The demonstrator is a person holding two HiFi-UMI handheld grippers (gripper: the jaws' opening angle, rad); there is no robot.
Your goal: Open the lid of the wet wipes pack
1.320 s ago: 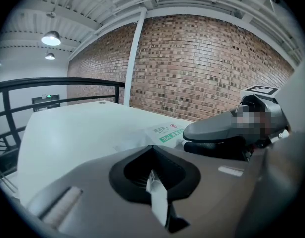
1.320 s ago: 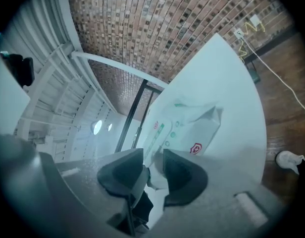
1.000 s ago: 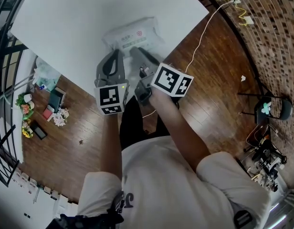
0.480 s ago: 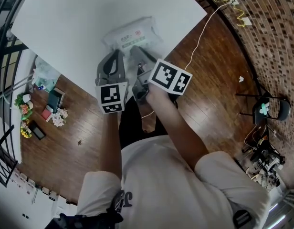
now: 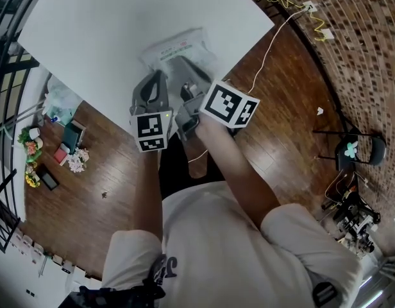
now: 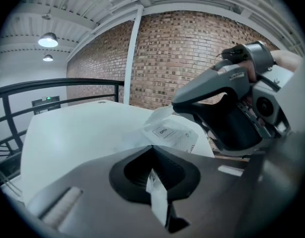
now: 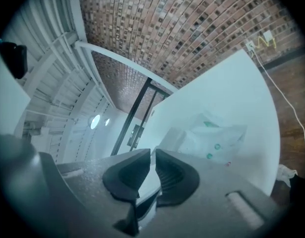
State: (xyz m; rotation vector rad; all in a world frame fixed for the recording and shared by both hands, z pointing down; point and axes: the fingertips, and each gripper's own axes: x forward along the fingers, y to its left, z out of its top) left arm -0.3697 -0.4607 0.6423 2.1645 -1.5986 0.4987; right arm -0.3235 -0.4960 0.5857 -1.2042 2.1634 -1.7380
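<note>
A white wet wipes pack (image 5: 178,47) lies on the white table (image 5: 88,31) near its front edge. My left gripper (image 5: 156,77) is at the pack's near left side. In the left gripper view its jaws (image 6: 152,150) are shut on a thin strip of the pack's wrapper. My right gripper (image 5: 183,69) hangs just above the pack's top; its jaws are closing, with a white piece between them in the right gripper view (image 7: 153,155). A translucent lid flap (image 6: 160,117) rises from the pack (image 6: 175,135) up to the right gripper's tip (image 6: 179,103).
The table's right edge runs close beside the pack. A white cable (image 5: 268,56) trails over the wooden floor to a brick wall (image 5: 351,37). A chair (image 5: 358,149) stands at the right; a black railing (image 6: 58,86) runs beyond the table.
My right gripper has narrowed its jaws and risen above the pack, drawing the lid flap up. The left gripper has stayed in place on the pack's edge.
</note>
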